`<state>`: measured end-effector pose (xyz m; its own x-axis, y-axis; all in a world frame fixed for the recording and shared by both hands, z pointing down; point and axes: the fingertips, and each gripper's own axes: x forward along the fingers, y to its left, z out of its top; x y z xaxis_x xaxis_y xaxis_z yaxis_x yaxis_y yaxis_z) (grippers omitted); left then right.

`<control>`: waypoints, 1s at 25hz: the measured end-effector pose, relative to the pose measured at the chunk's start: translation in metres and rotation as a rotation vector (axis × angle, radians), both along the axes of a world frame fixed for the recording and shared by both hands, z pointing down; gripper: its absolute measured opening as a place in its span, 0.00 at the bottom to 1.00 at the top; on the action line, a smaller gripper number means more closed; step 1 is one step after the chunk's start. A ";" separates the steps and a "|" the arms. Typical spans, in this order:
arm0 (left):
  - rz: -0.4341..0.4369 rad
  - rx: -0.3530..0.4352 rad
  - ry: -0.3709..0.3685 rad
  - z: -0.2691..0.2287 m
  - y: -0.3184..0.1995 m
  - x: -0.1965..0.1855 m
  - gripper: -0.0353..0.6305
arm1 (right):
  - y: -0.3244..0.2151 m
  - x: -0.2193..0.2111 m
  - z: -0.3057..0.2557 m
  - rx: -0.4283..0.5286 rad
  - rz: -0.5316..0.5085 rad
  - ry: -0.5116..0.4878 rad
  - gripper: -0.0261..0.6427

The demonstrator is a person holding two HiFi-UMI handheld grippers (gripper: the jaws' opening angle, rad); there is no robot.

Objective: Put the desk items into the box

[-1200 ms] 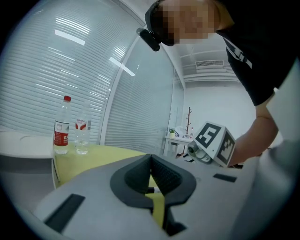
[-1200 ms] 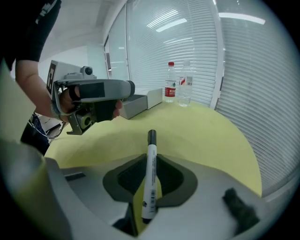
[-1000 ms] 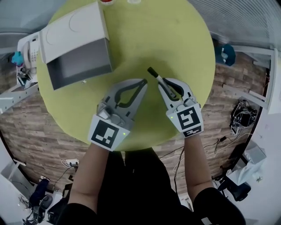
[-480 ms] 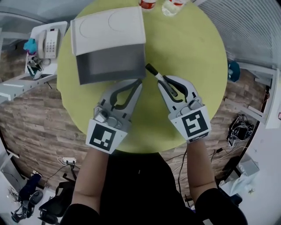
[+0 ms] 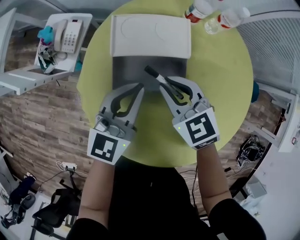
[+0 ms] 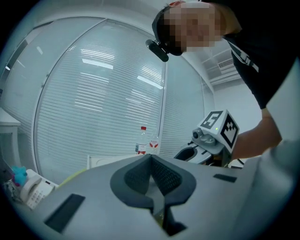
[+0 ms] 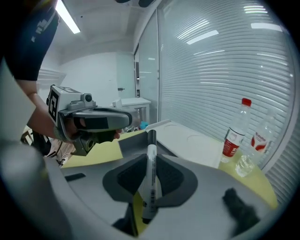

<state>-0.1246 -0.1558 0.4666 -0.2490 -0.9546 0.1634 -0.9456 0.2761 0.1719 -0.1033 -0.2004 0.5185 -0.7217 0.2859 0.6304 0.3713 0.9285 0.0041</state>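
A white box lies open on the round green table, its lid folded back on the far side and its grey inside facing up. My right gripper is shut on a white marker with a black cap; the capped end reaches over the box's near edge. In the right gripper view the marker stands pinched between the pads and points at the box. My left gripper is shut and holds nothing, just short of the box's near edge.
Two water bottles stand at the table's far right, beyond the lid. A white telephone sits on a side shelf to the left. Wood floor surrounds the table. The bottles also show in the right gripper view.
Both grippers have come up to the box's near edge. The marker's capped end, earlier over bare table, now hangs over the box's opening. The left gripper stays shut and empty.
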 end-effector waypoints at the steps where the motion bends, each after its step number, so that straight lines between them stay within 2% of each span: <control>1: -0.012 0.002 -0.001 -0.001 0.005 -0.005 0.07 | 0.005 -0.006 0.002 0.008 -0.011 0.006 0.15; 7: -0.062 -0.005 -0.003 0.007 0.031 -0.035 0.07 | 0.029 -0.036 0.020 0.049 -0.063 0.041 0.15; 25: -0.084 -0.017 0.040 0.031 0.056 -0.076 0.07 | 0.053 -0.072 0.061 0.115 -0.127 0.169 0.15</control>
<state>-0.2002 -0.0999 0.4973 -0.3208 -0.9277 0.1911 -0.9115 0.3572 0.2040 -0.1757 -0.1471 0.5796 -0.5658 0.2872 0.7729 0.4895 0.8713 0.0346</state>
